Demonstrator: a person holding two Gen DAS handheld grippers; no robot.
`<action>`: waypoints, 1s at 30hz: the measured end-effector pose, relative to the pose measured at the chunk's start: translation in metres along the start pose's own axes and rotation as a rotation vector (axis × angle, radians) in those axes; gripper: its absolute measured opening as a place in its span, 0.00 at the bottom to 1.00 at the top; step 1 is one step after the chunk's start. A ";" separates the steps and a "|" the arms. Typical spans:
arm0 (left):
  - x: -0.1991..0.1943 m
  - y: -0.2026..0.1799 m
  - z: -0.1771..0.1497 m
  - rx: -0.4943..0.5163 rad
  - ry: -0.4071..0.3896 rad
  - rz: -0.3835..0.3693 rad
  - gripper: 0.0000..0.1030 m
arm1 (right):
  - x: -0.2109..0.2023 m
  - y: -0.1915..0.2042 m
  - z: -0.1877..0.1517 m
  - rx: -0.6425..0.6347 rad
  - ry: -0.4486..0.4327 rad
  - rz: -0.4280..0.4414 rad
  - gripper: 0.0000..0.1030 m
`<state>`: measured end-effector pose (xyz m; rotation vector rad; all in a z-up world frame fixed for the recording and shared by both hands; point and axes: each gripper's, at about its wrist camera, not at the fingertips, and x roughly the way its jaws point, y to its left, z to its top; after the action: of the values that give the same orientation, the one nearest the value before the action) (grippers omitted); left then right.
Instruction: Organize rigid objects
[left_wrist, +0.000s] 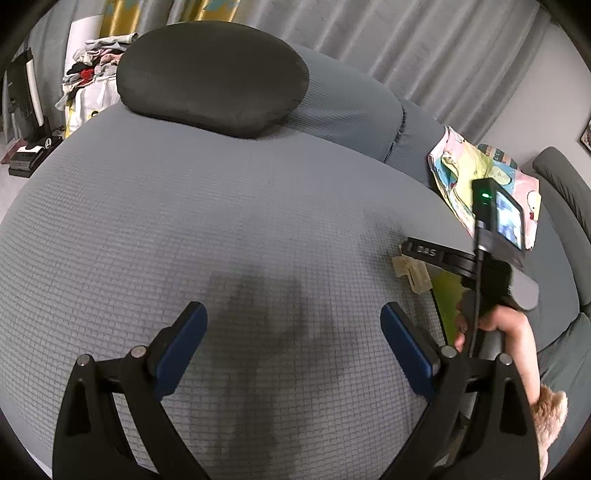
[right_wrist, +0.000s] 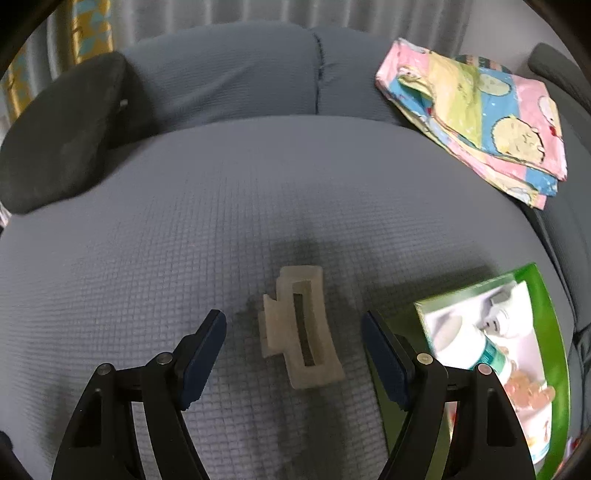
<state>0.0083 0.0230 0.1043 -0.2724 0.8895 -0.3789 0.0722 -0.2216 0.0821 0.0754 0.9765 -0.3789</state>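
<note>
A translucent beige hair claw clip (right_wrist: 301, 328) lies flat on the grey sofa seat (right_wrist: 147, 240). My right gripper (right_wrist: 293, 325) is open, its jaws standing either side of the clip and not touching it. A green and white box (right_wrist: 517, 332) printed with a bottle lies just right of the right finger. My left gripper (left_wrist: 293, 317) is open and empty over bare seat fabric (left_wrist: 184, 221). In the left wrist view the clip (left_wrist: 412, 271) and the green box (left_wrist: 443, 295) show at the right, partly hidden by the right gripper's body and the hand holding it.
A black cushion (left_wrist: 210, 77) rests at the sofa's back left, also in the right wrist view (right_wrist: 59, 136). A folded pastel cartoon-print cloth (right_wrist: 480, 114) lies at the back right. Bags and clothes (left_wrist: 92, 74) are piled beyond the sofa's left end.
</note>
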 end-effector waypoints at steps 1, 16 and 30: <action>0.000 -0.001 0.000 0.005 0.000 -0.003 0.92 | 0.003 0.002 0.000 -0.007 0.004 -0.004 0.75; -0.001 0.004 -0.002 0.005 0.008 -0.008 0.92 | 0.028 0.023 -0.005 -0.135 0.009 -0.127 0.42; -0.008 0.009 -0.002 -0.015 -0.003 -0.004 0.92 | -0.005 0.033 -0.026 -0.025 0.142 0.353 0.41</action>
<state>0.0043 0.0347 0.1055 -0.2880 0.8890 -0.3753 0.0604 -0.1836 0.0683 0.2508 1.0849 -0.0366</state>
